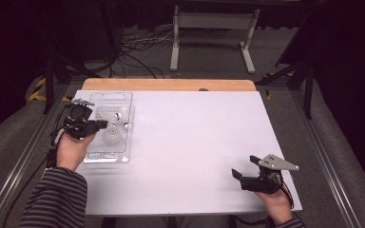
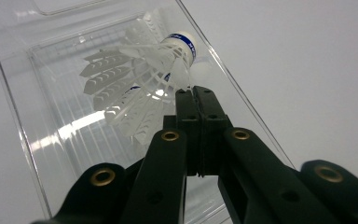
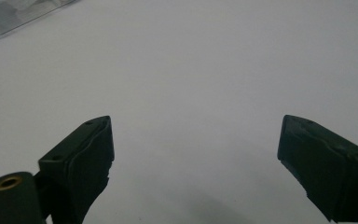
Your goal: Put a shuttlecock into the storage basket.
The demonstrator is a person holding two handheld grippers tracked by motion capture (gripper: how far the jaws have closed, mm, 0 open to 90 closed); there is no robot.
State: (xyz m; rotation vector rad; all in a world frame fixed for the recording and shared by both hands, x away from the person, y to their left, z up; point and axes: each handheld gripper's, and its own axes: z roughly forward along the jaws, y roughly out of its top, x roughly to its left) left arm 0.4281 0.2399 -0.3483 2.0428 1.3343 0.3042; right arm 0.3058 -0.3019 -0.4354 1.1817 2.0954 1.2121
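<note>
Risking a bent or snapped feather first: left gripper (image 2: 196,91), jaws clenched tight together, tips pressed in among the vanes of the white feather shuttlecock with a blue-banded cork (image 2: 135,74). Possibly pinching one feather edge, though hard to tell from the left gripper view. Lies on its side inside the clear ribbed plastic tray (image 2: 9,93), cork toward the tray's near wall, at the table's left side in the high view.

Pulling on a single vane could tear it or let it slip free. Dragging sideways could slide the light tray (image 1: 123,95) across the smooth top, or jostle the second shuttlecock (image 1: 110,115) beside it. Pushing down could crack the thin plastic.

No help at hand from the right gripper (image 3: 196,135): jaws spread wide, grasping nothing, hovering over bare surface well apart from the tray.

Underneath, a smooth white table sheet (image 1: 195,142) with a wooden strip (image 1: 171,84) along the far edge. Beyond, grey carpet, loose black cables (image 1: 133,52), a white metal stand (image 1: 214,33), dark surroundings.
</note>
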